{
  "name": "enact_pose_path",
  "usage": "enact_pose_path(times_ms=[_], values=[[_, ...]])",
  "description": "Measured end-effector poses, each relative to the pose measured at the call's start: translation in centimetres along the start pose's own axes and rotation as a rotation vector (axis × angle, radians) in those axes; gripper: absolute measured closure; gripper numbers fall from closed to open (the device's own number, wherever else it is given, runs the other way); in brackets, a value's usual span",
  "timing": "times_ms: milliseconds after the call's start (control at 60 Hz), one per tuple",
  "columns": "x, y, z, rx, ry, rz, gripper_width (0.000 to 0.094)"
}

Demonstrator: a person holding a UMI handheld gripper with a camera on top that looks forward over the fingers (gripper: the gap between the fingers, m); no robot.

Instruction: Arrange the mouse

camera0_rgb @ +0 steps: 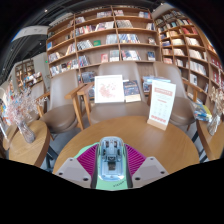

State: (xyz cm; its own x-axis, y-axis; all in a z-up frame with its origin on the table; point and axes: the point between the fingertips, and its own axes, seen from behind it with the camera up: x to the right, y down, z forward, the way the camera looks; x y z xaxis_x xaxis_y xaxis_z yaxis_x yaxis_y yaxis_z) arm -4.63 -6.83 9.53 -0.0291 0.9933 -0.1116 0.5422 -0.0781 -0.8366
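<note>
A translucent light-blue computer mouse (pixel 111 157) sits between my two fingers, lengthwise along them, above a round wooden table (pixel 140 135). The magenta pads (pixel 90 157) lie against both of its sides, so my gripper (pixel 111 160) is shut on the mouse. The mouse's clear shell shows its inner parts. Its rear end is hidden below by the gripper body.
Several upright display cards stand at the table's far side: a white one (pixel 108 88), a dark one (pixel 131 89), and an orange-and-white one (pixel 161 103). Wooden chairs (pixel 60 115) ring the table. Tall bookshelves (pixel 105 35) fill the background.
</note>
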Motion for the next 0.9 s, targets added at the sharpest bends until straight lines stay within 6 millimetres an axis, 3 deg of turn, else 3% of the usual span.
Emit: enact_pose_path(times_ms=[100, 183, 317, 417, 450, 517, 533, 667, 783, 900], values=[[-1.7, 3.0, 4.4, -0.070, 0.007, -0.026, 0.0535], [-2.0, 5.8, 6.3, -0.106, 0.026, -0.048, 0.0526], [-1.5, 8.4, 7.4, -0.142, 0.056, -0.065, 0.0499], [-1.4, 8.2, 7.5, -0.124, 0.066, -0.072, 0.0445], [-1.7, 8.1, 7.4, -0.120, 0.059, -0.078, 0.0378], [-1.7, 7.7, 6.7, -0.110, 0.066, -0.075, 0.0081], [-1.7, 7.4, 6.6, -0.107, 0.064, -0.076, 0.0073], [-2.0, 5.0, 1.8, -0.029, 0.075, -0.101, 0.0086], [-0.9, 4.5, -5.0, 0.013, 0.098, -0.087, 0.0085], [0.4, 5.4, -12.1, 0.036, 0.108, -0.060, 0.0082]])
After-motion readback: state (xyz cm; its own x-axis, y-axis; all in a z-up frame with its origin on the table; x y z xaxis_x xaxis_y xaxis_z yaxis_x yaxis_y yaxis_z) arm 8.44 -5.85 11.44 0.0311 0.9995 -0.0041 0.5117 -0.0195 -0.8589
